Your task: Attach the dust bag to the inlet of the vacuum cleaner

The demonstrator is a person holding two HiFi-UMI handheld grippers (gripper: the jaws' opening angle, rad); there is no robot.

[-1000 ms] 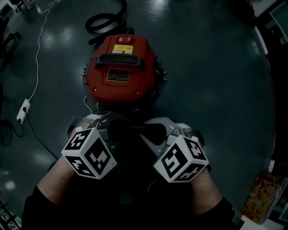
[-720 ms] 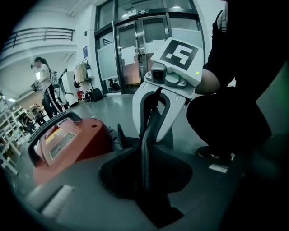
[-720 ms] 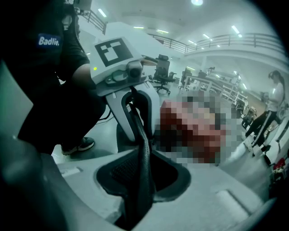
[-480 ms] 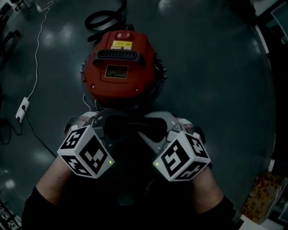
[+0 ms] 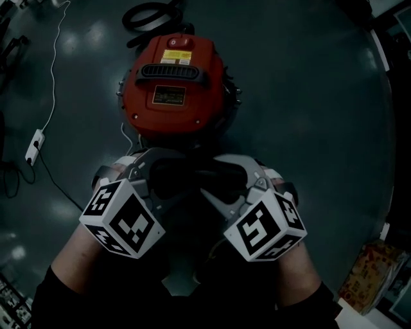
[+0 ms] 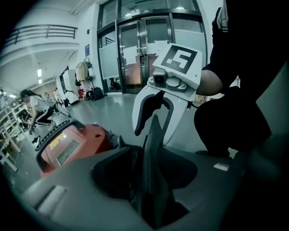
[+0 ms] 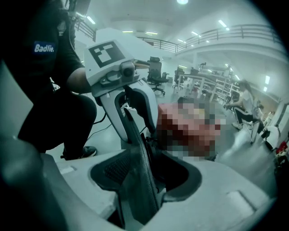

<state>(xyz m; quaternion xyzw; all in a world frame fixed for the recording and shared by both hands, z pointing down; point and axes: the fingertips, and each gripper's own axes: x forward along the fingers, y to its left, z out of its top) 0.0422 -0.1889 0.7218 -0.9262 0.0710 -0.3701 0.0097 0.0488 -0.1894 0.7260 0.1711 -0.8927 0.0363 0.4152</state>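
Note:
The red vacuum cleaner (image 5: 172, 90) stands on the dark floor just beyond my hands and shows again low on the left (image 6: 67, 146). My left gripper (image 5: 157, 173) and right gripper (image 5: 228, 175) face each other close in front of it. A thin dark sheet, the dust bag's edge (image 6: 153, 167), stands upright between the left jaws. The same edge (image 7: 135, 171) runs between the right jaws. Both pairs of jaws have just been opening and now stand wide, so the pads do not press on the bag. Most of the bag is hidden under the grippers.
A coiled black hose (image 5: 151, 16) lies behind the vacuum cleaner. A white cable runs to a power strip (image 5: 35, 146) on the left floor. A cardboard box (image 5: 369, 283) sits at the lower right. Glass doors (image 6: 144, 49) and distant people are in the background.
Both grippers' jaws have spread wider around the dark bag edge. The hands stay in about the same place in front of the vacuum cleaner.

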